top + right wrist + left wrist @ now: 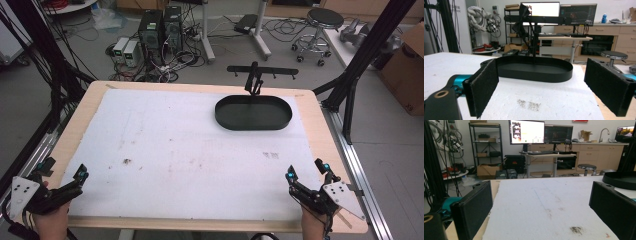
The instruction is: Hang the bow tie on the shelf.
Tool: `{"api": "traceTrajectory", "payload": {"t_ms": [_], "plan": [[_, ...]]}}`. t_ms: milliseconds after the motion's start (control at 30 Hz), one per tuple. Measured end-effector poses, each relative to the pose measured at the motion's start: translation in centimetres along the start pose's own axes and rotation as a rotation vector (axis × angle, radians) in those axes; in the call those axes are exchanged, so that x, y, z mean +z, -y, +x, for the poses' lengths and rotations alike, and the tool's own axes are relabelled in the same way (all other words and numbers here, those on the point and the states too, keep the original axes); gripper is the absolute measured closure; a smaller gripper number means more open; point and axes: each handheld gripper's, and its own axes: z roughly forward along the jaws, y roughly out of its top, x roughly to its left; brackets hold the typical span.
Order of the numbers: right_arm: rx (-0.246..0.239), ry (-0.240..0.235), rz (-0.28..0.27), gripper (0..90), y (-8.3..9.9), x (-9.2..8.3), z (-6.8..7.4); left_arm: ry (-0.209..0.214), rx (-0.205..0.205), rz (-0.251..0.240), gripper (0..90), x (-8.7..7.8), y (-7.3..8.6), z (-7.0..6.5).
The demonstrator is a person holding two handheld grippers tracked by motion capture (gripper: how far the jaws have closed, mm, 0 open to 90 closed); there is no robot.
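Both claws, left claw (62, 172) and right claw (306, 171), rest wide and empty at the desk's (90, 97) near corners, while the black oval tray (253, 113) far right looks rigid, light, best pinched by its thin rim.

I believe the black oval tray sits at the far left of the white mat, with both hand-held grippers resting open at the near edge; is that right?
Not quite: the black oval tray sits at the far right of the white mat, as the high view shows. The rest stands: the left hand-held gripper and the right hand-held gripper both rest open at the near edge.
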Motion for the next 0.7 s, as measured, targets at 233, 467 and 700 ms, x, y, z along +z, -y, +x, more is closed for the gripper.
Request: {"api": "traceTrajectory", "payload": {"t_ms": [233,467,700], "plan": [[-0.002,0.003,-0.004,11.4,-0.12,0.08,-0.06,0.005,0.001,0.0,5.5,-0.18,-0.01,-0.01],[-0.021,-0.004,0.004,11.4,-0.11,0.23,0.25,0.012,0.0,0.006,5.5,-0.14,0.11,-0.08],[-0.021,-0.005,-0.004,11.4,-0.35,0.16,0.26,0.021,0.002,0.01,5.5,-0.01,0.17,-0.19]]}}
